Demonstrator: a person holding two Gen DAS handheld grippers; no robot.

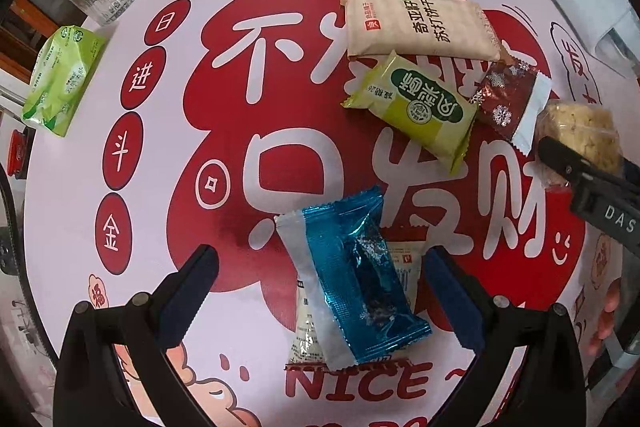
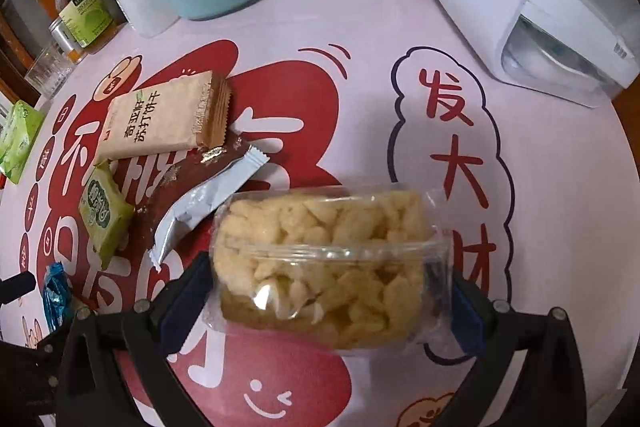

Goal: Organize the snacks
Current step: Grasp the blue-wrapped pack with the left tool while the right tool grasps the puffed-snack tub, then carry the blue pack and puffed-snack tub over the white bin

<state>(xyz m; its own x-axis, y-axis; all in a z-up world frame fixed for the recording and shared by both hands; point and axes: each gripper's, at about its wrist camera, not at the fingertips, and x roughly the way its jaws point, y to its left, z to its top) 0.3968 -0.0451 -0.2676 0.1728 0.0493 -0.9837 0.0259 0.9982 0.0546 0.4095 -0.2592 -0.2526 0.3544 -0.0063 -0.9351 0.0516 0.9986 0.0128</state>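
Left gripper [image 1: 320, 291] hangs wide open low in its frame, straddling the blue pack [image 1: 356, 279], which lies on a white pack [image 1: 308, 331]. We'd close on blue only, so the one under it stays put. In the other frame, lower center, the right gripper [image 2: 328, 295] brackets the rice cake [image 2: 320, 263]; can't tell if it's pinching. Go gentle, it looks crumbly, and park it beside the brown pack [image 2: 208, 187].

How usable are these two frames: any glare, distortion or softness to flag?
Left wrist view: strong fisheye bending with dark corners; glare on the blue foil packet between the open left claw; print stays legible. Right wrist view: same bending; specular glints on the clear rice-crisp pack in the right claw; far edges soft.
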